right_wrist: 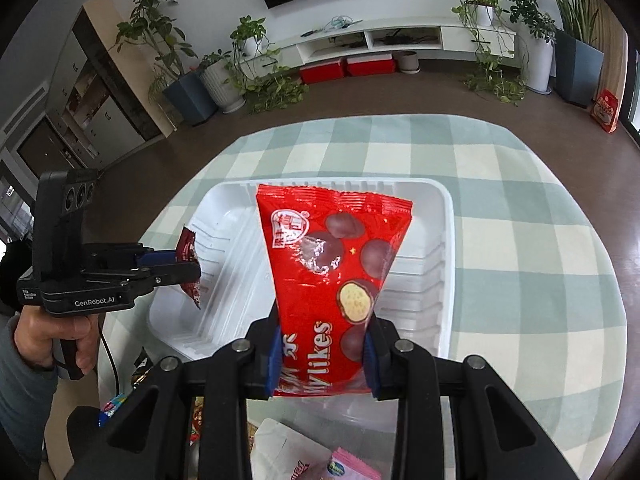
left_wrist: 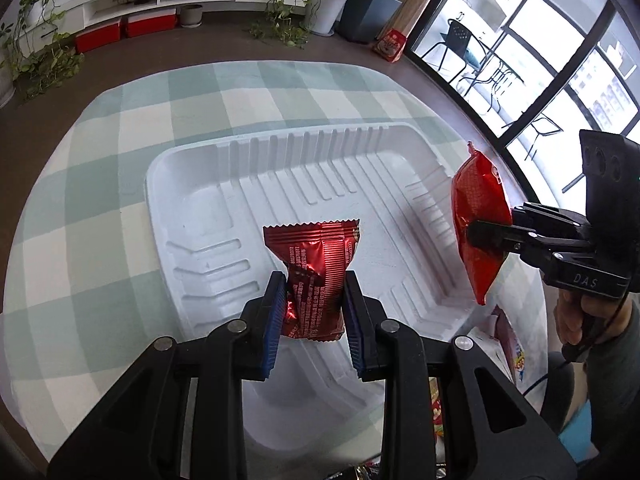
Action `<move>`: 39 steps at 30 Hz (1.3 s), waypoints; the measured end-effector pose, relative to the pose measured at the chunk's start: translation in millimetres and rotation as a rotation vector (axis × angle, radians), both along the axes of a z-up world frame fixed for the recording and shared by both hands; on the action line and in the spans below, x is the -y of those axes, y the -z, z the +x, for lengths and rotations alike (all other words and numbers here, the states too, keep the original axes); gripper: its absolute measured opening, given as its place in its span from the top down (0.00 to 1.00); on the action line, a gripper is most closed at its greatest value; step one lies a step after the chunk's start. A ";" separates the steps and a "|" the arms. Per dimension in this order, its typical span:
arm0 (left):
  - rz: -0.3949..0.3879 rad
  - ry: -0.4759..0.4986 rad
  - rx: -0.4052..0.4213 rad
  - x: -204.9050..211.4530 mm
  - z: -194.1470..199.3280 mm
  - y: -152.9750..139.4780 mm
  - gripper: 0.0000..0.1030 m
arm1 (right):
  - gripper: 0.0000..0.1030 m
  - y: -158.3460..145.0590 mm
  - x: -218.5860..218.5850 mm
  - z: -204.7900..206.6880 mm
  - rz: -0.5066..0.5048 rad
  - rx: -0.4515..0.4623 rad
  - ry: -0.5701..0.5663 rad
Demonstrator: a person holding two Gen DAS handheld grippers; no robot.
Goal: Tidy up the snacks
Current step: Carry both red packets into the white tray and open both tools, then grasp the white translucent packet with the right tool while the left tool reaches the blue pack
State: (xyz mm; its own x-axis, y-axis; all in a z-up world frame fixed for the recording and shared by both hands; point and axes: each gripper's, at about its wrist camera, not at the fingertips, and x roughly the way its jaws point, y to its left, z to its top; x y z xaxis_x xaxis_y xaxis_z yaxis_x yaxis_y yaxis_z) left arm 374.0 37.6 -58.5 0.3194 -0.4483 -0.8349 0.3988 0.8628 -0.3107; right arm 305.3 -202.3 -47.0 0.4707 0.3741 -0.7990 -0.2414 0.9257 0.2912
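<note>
Two packets are hanging over the white tray (left_wrist: 192, 184): the left gripper (left_wrist: 314, 300) is pinching a dark red packet (left_wrist: 316, 264), the right gripper (right_wrist: 322, 344) a Mylikes bag (right_wrist: 332, 256). Lower each before releasing, probably.

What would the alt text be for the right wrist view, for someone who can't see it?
The right gripper holds a red bag of chocolate balls in its jaws above an empty white plastic tray on a green-checked tablecloth. At left, a hand holds the left gripper, which grips a small dark red packet.
</note>
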 end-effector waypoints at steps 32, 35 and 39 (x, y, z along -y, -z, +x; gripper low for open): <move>0.060 -0.070 0.091 3.6 -16.0 -6.0 0.43 | 0.39 24.7 -7.2 4.8 -0.127 -0.013 0.046; 0.049 -0.101 0.154 -11.8 -34.2 -31.1 0.34 | 0.32 7.2 3.0 -6.3 -0.107 0.026 0.070; -0.007 -0.167 0.249 -39.8 -72.6 -69.2 0.22 | 0.18 -28.6 24.4 -35.0 -0.072 0.132 0.127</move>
